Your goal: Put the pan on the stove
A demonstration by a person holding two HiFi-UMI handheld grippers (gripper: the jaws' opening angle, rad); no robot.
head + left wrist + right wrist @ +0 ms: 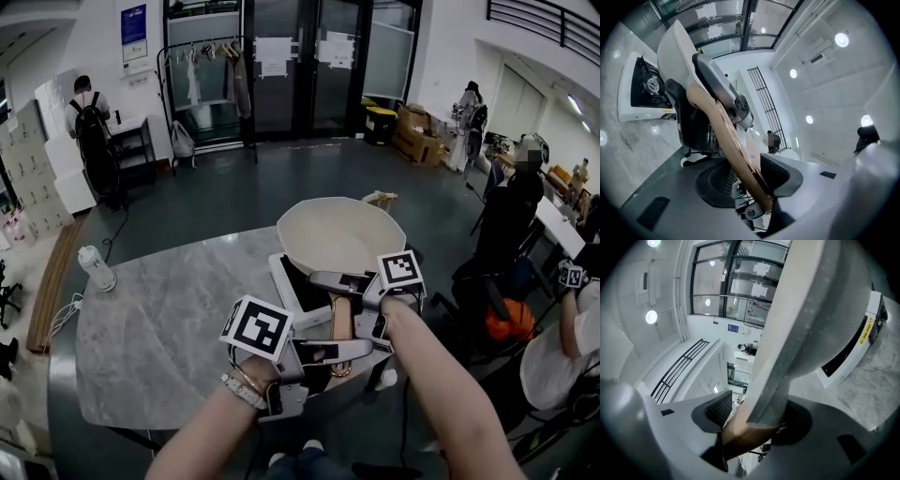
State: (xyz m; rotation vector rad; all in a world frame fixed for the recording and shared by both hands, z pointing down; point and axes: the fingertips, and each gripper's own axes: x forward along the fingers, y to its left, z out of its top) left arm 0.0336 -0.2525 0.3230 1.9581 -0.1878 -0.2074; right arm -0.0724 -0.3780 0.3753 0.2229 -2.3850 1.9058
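Left tool (352, 354) and right tool (336, 286) clamp the wooden handle (341, 323) of the cream pan (337, 234).

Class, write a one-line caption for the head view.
Left gripper and right gripper hold the pan by its handle over the stove on a marble table.

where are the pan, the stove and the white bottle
pan (337, 234), head view, inside of its cream bowl
stove (300, 286), head view, bare part of its black top
white bottle (97, 269), head view, middle of its body
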